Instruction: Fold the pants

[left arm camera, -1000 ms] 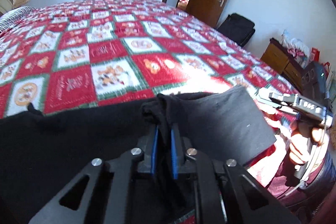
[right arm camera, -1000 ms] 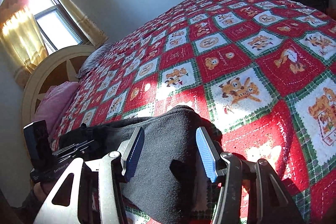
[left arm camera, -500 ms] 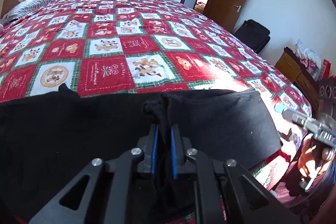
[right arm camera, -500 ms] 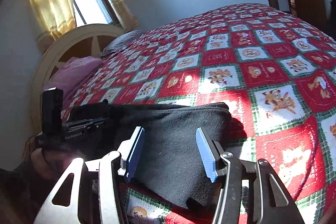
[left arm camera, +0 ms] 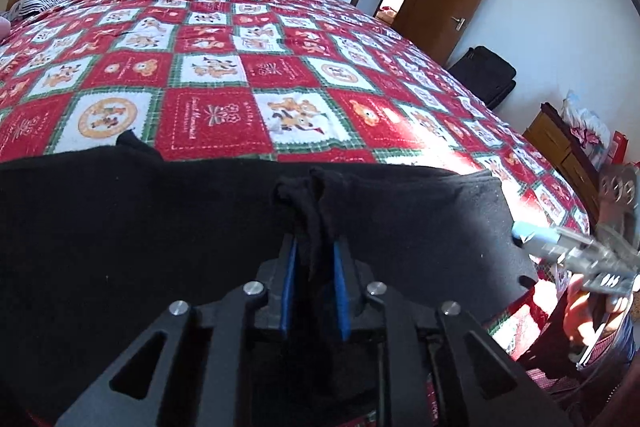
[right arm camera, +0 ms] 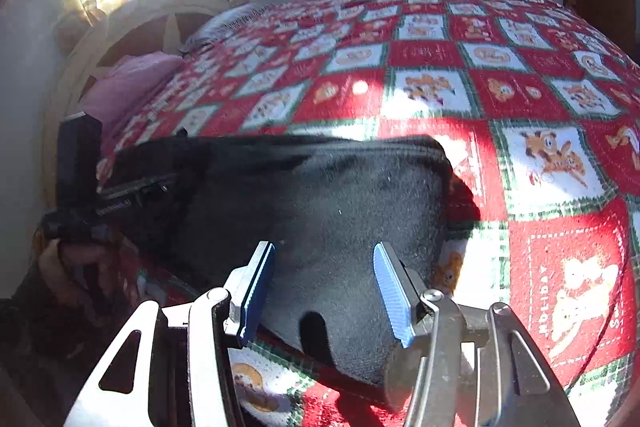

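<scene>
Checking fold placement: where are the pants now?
The black pants lie along the near edge of the bed's red checked quilt, a bunched fold between the left gripper pads; right wrist view shows the other end.

Your left claw [left arm camera: 314, 263] is just loosening around a bunched fold of the black pants [left arm camera: 120, 227] lying across the quilted bed [left arm camera: 280, 67].

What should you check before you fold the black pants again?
1. Pants lie flat on the bedspread: ok.
2. Left gripper has a bunch of cloth between its pads, jaws just easing apart: ok.
3. Right gripper open, nothing pinched: ok.
4. Right gripper is over the pants' end: ok.
5. Layers underneath lined up: cannot tell.
</scene>
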Tool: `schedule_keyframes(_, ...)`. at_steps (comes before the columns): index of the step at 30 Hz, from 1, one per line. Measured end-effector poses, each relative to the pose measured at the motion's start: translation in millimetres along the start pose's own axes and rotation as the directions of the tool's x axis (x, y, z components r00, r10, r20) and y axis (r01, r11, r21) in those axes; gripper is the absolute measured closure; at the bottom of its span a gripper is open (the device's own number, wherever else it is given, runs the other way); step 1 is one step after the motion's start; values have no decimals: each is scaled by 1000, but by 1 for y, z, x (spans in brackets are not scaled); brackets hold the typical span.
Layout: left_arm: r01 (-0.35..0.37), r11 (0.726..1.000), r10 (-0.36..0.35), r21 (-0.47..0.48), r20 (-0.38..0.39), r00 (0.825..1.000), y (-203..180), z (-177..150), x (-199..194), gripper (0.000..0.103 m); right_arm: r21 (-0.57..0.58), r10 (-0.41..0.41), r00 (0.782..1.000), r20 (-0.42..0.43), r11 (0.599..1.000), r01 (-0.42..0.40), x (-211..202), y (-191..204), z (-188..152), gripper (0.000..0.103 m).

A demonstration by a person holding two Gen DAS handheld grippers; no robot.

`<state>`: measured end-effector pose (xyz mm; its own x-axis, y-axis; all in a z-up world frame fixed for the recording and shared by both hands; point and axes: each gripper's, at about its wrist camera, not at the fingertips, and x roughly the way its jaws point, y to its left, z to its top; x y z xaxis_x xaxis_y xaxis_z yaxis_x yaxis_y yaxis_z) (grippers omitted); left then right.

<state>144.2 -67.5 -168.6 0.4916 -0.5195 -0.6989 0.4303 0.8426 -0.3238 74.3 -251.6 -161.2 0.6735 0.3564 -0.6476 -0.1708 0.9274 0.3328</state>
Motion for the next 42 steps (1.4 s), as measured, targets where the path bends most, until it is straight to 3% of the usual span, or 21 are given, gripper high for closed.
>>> schedule_keyframes(2,-4,1000,4,6,5,1000,0,0,-1,73,-1,-20,999,36,1000,20,3,-2,12,48)
schedule_keyframes(4,-12,1000,12,27,8,1000,-4,-2,-1,65,12,-64,998,-5,998,64,22,-11,21,45)
schedule_keyframes(6,-39,998,39,55,12,999,-9,-2,-1,51,48,-129,989,-66,990,132,48,-30,22,45)
schedule_keyframes(9,-74,994,72,85,32,997,-15,-4,-5,29,48,-114,992,-50,992,116,46,-33,20,45)
schedule_keyframes(14,-71,993,67,91,43,997,-16,-6,-9,27,81,-163,987,-9,983,163,12,-24,12,45)
schedule_keyframes(17,-86,991,81,105,54,995,-17,-6,-12,22,37,-177,984,0,984,177,-10,-8,-3,45)
schedule_keyframes(20,-86,991,80,98,59,995,-16,-6,-12,19,-42,-185,981,-59,982,183,-10,8,-28,45)
schedule_keyframes(23,-85,992,80,93,52,995,-15,-8,-10,19,-132,-272,952,-137,958,255,17,6,-51,44)
schedule_keyframes(26,-87,991,82,100,47,996,-15,-9,-12,18,-94,-251,959,-131,966,240,13,2,-46,41)
schedule_keyframes(28,-105,989,99,102,58,993,-12,-8,-18,12,-84,-240,962,-127,969,231,6,2,-40,41)
schedule_keyframes(31,-127,986,118,108,86,989,-5,-7,-33,9,-43,-221,972,-75,975,218,-10,2,-34,41)
schedule_keyframes(33,-171,977,157,124,114,981,5,-7,-47,5,-39,-224,975,-15,974,223,-22,7,-31,41)
schedule_keyframes(37,-307,945,288,112,158,944,44,-8,-76,5,-74,-237,969,68,967,242,-32,23,-29,41)
schedule_keyframes(42,-440,898,434,6,163,886,118,-15,-114,5,-135,-225,971,84,963,235,-26,44,-32,41)
